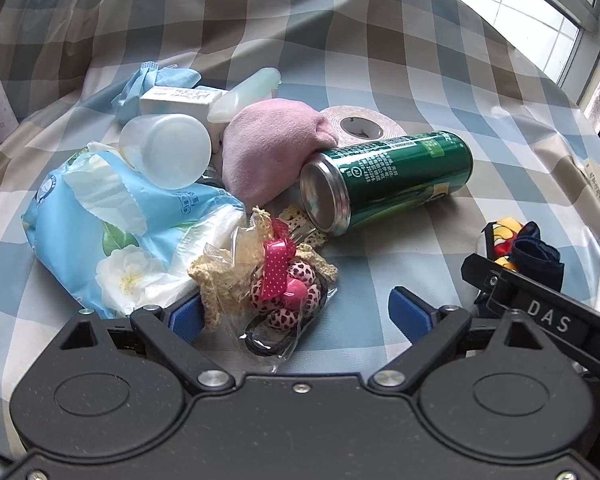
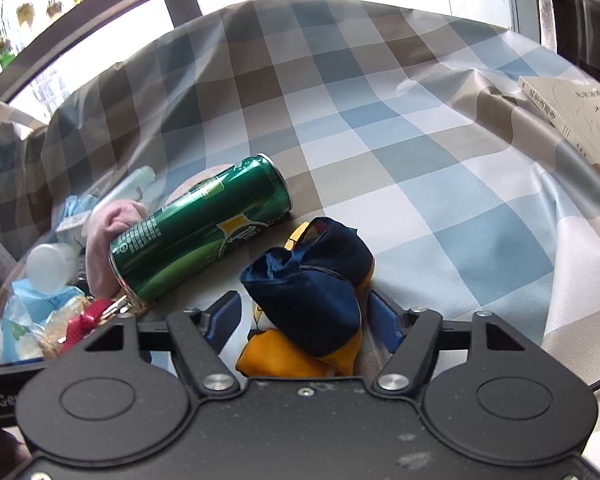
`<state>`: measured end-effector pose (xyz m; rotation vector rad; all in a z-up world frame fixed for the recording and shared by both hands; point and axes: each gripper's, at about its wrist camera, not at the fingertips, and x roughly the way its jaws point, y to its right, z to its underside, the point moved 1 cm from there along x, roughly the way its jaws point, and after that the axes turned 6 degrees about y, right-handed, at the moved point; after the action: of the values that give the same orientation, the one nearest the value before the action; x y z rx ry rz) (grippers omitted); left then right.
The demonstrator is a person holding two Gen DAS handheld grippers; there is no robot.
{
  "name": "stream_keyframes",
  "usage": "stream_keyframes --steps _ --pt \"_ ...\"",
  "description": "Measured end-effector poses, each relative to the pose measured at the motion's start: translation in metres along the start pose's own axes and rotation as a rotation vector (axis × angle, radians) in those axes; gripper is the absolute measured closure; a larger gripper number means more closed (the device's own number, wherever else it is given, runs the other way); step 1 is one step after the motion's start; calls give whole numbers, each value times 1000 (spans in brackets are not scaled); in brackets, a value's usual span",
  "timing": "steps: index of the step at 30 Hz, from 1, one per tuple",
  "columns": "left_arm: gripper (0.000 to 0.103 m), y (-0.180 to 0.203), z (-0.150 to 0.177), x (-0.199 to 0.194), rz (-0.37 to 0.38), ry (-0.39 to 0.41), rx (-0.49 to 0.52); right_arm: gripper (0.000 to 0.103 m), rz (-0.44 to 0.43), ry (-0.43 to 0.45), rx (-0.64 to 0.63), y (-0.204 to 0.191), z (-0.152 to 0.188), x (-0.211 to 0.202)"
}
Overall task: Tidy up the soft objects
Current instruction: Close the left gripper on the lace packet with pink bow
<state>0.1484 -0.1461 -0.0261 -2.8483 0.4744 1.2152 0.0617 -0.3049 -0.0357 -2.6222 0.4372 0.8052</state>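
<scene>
Barely begun: our right gripper (image 2: 304,320) stands open around the navy-and-yellow cloth bundle (image 2: 312,280), set apart at three o'clock of the clutter. Our left gripper (image 1: 296,312) gapes, empty, over the bagged pink hair ties (image 1: 288,292); pink plush cloth (image 1: 268,148) waits at twelve.

My left tongs (image 1: 296,312), black-framed with blue pads, tilt down toward the desk, jaws spread wide and pressing on nothing. My right tongs (image 2: 304,320), the same black frame and blue pads, also angle downward; their jaws stand apart with a gap showing beside the left pad, so they grip nothing. In the left wrist view the right tongs' black body juts in at the lower right
</scene>
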Motion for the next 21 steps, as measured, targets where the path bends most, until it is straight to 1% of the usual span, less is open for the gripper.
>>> stream_keyframes --steps 5,8,9,10,11,13,15,16,19,21 --pt "10 -1 -1 3 13 6 -23 32 -41 22 58 8 -1 -2" --pt "10 3 -3 5 18 11 -12 42 -51 35 96 14 -2 -4" --pt "13 3 -3 6 20 16 -8 49 -55 37 111 16 -2 -4" --pt "18 4 -3 6 19 20 -6 55 -65 37 128 18 -2 -4" --pt "22 4 -3 7 21 27 -6 55 -74 36 143 21 -3 -4" --pt "42 3 -3 8 27 30 -9 56 -82 39 163 23 -3 -4" --pt "52 3 -3 9 25 18 0 56 -81 44 170 23 -3 -4" --pt "55 2 -2 10 23 9 4 56 -80 47 170 23 -3 -5" --pt "60 5 0 8 -7 6 45 56 -80 51 172 23 -3 -5" --pt "60 5 1 4 13 2 47 56 -79 53 174 24 -2 -7"
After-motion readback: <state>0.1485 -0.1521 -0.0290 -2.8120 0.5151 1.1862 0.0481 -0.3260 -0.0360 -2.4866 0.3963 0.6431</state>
